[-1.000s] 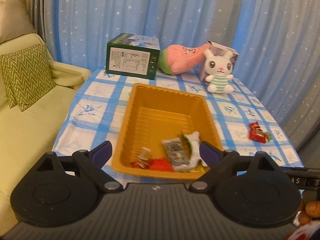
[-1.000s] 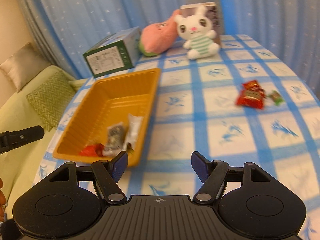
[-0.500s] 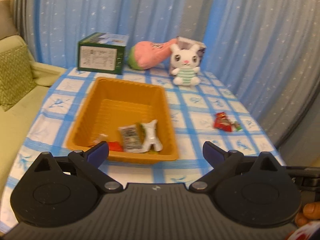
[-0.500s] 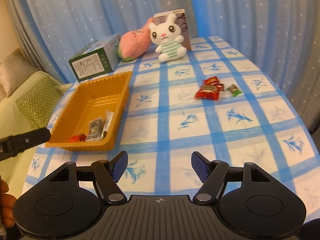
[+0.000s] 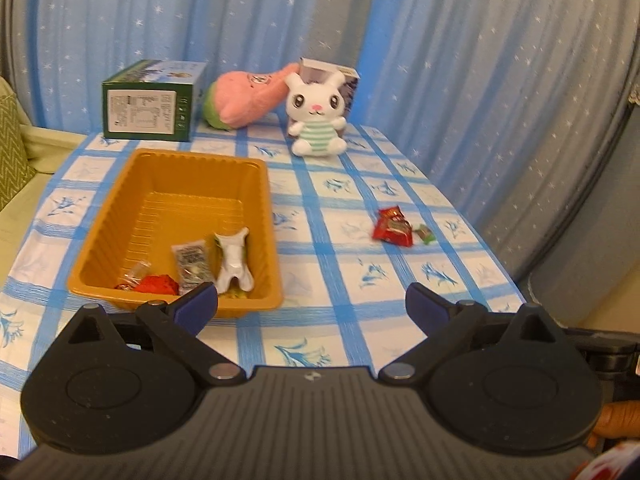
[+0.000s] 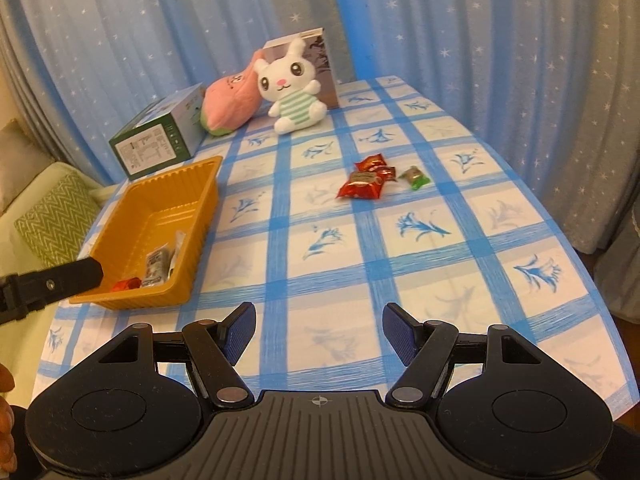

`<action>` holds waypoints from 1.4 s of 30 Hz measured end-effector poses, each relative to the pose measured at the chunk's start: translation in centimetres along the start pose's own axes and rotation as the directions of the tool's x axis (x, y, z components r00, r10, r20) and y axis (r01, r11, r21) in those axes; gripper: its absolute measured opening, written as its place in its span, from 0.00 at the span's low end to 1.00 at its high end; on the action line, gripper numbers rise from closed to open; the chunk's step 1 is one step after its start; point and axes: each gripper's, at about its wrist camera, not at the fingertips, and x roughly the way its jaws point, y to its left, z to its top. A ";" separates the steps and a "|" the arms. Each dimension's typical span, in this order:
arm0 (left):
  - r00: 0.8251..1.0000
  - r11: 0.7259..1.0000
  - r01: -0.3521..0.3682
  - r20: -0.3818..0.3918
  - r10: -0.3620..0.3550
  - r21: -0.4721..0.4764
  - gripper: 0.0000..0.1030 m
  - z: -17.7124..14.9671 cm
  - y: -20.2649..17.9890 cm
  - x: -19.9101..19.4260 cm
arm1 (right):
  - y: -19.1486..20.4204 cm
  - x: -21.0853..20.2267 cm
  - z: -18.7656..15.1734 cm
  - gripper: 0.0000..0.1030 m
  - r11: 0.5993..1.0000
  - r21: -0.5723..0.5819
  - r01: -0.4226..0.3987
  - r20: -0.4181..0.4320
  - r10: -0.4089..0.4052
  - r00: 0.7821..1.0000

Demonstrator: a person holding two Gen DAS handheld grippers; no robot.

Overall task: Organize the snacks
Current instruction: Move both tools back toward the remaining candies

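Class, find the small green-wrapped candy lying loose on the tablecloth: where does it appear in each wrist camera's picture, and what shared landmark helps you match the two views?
Left wrist view: the green-wrapped candy lies right of centre, just right of the red snack packets.
Right wrist view: the candy lies above centre, again just right of the red packets.
Shared landmark: the white bunny plush at the table's far end.

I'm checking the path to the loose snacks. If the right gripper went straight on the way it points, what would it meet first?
Probably bare tablecloth: the right gripper, jaws open and empty, points down at it, short of the red snack packets. Depth is uncertain.
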 end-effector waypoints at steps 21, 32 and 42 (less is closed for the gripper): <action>0.998 0.998 0.029 -0.058 -0.026 0.060 0.96 0.8 -3.7 3.9 | -4.4 0.6 1.1 0.68 0.997 0.061 0.051 0.023 -0.052 0.998; 0.997 0.995 0.040 -0.066 -0.034 0.096 0.97 2.0 -5.4 7.2 | -6.8 2.5 2.4 0.68 0.995 0.074 0.072 0.028 -0.074 0.997; 0.996 0.993 0.035 -0.080 -0.026 0.114 0.96 3.8 -6.9 12.7 | -9.9 5.8 5.1 0.68 0.996 0.057 0.074 0.067 -0.077 0.995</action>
